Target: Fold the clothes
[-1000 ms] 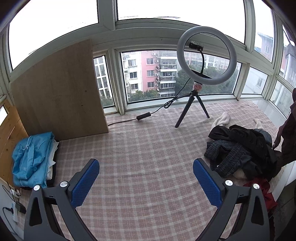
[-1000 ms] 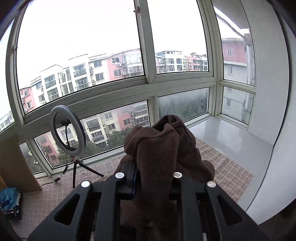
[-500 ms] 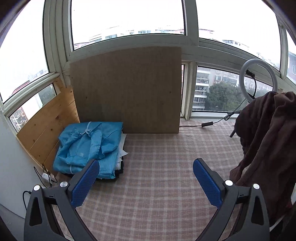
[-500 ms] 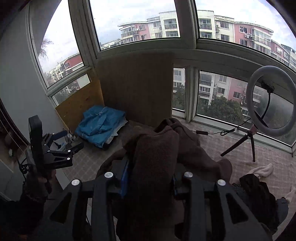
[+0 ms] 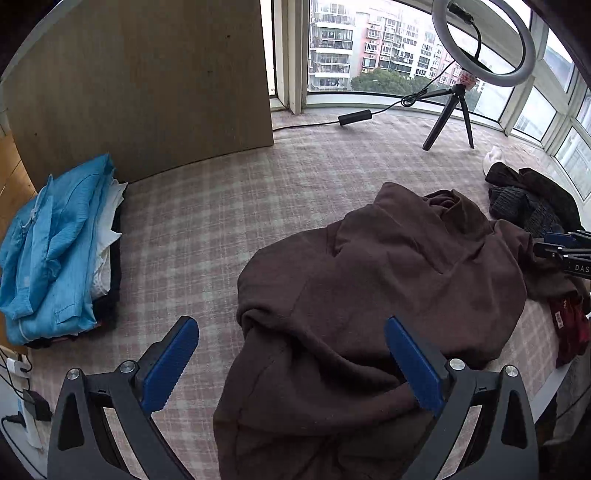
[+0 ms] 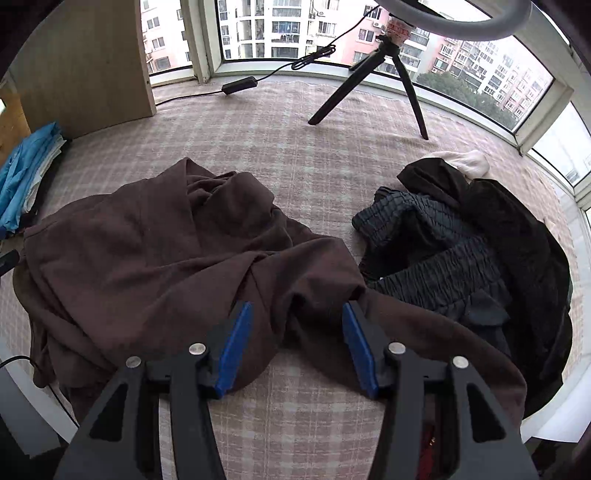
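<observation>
brown garment down, ready to spread

the crumpled brown fleece garment point(image 5: 373, 295) lies heaped on the pink plaid counter point(image 5: 221, 206), one part hanging over the near edge. the right gripper point(image 6: 293, 343) is opening, its pads clear of the cloth beneath. the left gripper point(image 5: 291, 365) hovers wide apart, empty. best to find 2 corners and pull them flat, away from the dark clothes pile point(image 6: 480, 236), before folding.

1. A pink checked cloth point(image 5: 207, 229) covers the platform in a curved bay of windows point(image 6: 280, 29).
2. Grey daylight; apartment blocks point(image 5: 369, 40) stand outside.
3. A wooden board point(image 5: 147, 85) leans upright at the far left corner.
4. A ring light point(image 5: 484, 44) on a tripod point(image 6: 369, 85) stands by the far edge, its cable point(image 5: 354, 117) trailing left.
</observation>
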A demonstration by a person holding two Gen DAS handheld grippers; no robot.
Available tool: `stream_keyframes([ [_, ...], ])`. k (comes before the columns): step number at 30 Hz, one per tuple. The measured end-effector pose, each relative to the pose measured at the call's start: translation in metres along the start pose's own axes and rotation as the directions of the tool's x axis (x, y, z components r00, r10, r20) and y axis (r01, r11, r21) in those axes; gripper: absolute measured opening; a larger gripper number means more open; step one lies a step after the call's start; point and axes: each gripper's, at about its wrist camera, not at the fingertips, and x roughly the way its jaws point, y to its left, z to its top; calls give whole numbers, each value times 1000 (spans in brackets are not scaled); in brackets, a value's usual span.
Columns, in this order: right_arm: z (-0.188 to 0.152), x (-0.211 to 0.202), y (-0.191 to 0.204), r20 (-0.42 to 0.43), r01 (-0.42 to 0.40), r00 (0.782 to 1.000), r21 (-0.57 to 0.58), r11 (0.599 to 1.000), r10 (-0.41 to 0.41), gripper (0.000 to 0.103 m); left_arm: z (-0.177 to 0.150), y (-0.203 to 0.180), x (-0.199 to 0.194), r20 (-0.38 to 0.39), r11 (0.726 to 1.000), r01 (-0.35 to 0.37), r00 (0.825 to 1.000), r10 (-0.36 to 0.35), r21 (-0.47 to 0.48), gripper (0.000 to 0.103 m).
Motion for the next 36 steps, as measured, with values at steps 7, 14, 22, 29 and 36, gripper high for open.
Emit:
stream_keyframes([
  [7, 27, 19, -22, 3, -66, 998, 85, 994, 66, 51, 13, -13, 47, -75, 996, -44, 996, 49, 78, 82],
  [14, 58, 14, 77, -12, -242, 970, -31, 970, 242, 53, -13, 6, 16, -24, 982, 182, 983, -183, -41, 28],
  [22, 71, 24, 199, -128, -317, 945, -146, 937, 300, 55, -55, -19, -21, 59, 959, 283, 958, -282, -10, 23],
  [29, 59, 38, 222, -201, -346, 923, -62, 936, 328, 58, -87, -53, -29, 64, 925, 373, 924, -377, 72, 22],
  [36, 29, 40, 221, -187, -346, 927, -93, 934, 324, 26, -101, -65, -34, 23, 907, 399, 914, -405, 133, 22],
])
